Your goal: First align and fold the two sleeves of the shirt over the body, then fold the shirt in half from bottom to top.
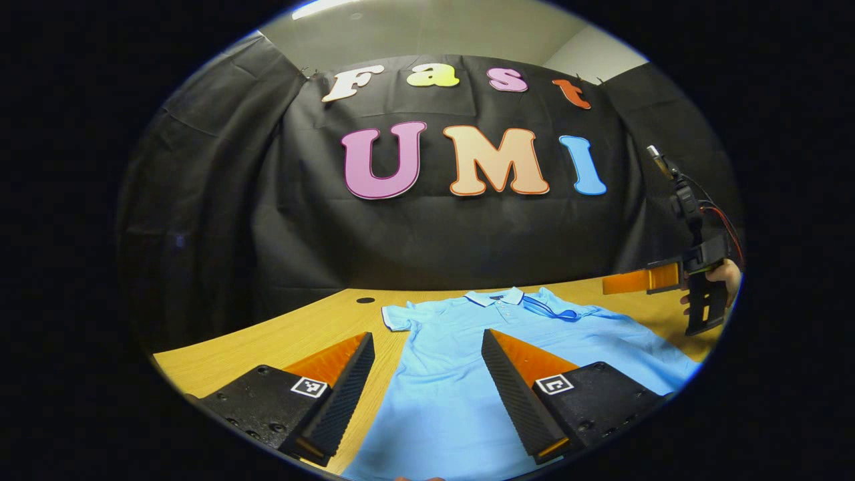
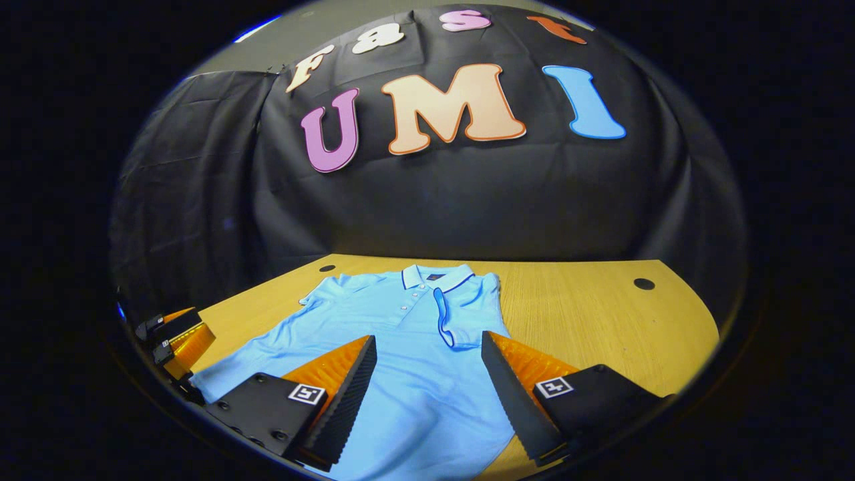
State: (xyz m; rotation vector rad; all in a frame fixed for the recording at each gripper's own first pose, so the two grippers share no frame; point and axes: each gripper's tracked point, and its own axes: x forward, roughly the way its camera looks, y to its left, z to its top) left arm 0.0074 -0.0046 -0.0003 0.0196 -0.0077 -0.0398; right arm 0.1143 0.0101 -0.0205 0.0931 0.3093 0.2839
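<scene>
On the wooden table [image 2: 574, 314] lies a soft light-blue polo shirt [image 2: 407, 361]; both grippers [image 1: 427, 394] [image 2: 427, 394] gape wide, so I'd pinch the limp left sleeve [image 1: 399, 317] hem.

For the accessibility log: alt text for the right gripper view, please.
A light blue polo shirt lies face up on a wooden table, one sleeve already folded over the body. The right tongs hover open above its lower part.
</scene>
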